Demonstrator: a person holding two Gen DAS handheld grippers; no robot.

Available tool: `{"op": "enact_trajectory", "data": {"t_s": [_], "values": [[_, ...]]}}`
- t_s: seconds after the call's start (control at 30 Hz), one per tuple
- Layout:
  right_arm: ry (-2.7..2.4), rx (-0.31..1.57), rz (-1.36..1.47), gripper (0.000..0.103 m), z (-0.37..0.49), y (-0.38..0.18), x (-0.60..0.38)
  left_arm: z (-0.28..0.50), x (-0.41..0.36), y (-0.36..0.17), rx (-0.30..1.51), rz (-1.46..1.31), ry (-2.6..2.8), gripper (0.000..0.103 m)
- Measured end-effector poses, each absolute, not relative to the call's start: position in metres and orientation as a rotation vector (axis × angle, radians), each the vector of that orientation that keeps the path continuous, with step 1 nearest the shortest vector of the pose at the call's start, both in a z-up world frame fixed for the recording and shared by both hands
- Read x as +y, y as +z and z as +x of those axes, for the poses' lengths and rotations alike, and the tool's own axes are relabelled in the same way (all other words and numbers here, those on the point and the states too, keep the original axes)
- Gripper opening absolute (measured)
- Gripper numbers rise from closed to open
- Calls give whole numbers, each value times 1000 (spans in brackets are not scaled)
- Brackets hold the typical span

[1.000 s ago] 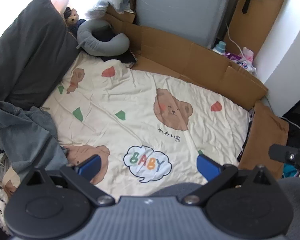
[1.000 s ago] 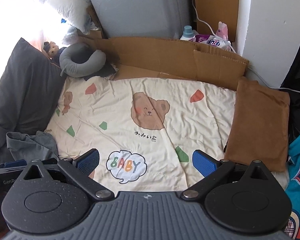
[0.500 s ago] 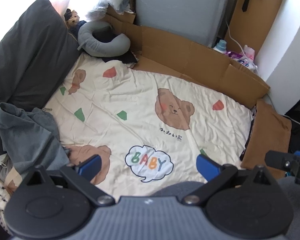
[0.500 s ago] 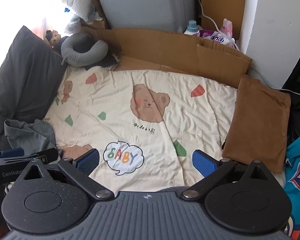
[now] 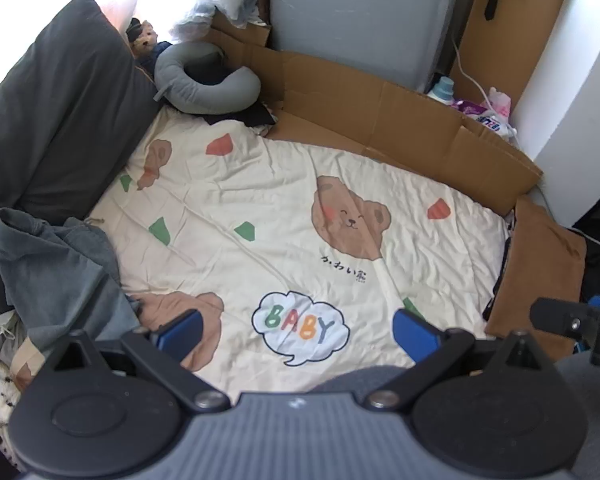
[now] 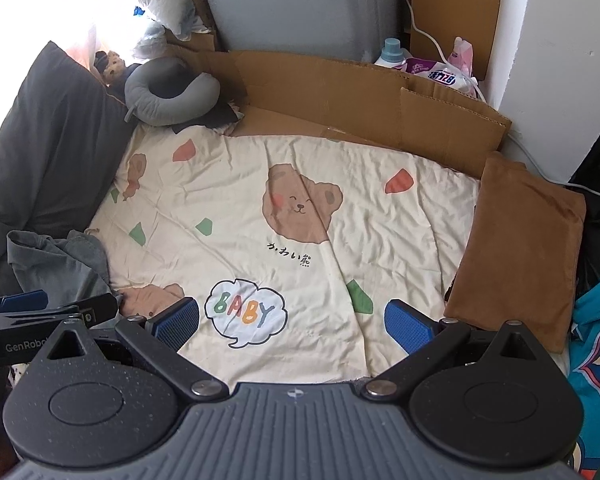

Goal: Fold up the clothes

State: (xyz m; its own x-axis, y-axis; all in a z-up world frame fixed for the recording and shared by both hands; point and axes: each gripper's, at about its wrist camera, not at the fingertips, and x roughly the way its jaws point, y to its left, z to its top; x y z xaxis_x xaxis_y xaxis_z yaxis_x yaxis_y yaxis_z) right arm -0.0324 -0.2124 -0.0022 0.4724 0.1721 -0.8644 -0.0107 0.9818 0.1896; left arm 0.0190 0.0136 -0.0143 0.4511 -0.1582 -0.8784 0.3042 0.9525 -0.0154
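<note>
Both grippers hover above the near edge of the quilt (image 5: 284, 208), tilted down toward it. The left gripper (image 5: 296, 330) and the right gripper (image 6: 292, 322) have jaws spread wide, holding nothing. The clothes (image 5: 56, 264) (a grey crumpled heap, possibly more than one garment) lie at the quilt's left edge, below the dark pillow (image 5: 56, 108), just left of the left gripper.

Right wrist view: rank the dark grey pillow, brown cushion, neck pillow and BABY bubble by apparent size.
1. dark grey pillow
2. brown cushion
3. neck pillow, farther away, so probably understated
4. BABY bubble
</note>
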Motion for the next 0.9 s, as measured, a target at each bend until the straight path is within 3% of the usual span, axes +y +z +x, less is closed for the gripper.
{"op": "enact_trajectory", "data": {"t_s": [0.9], "values": [[123,1058,179,102,-35,-1,-213,20,15,-14,1063,161,-277,102]]}}
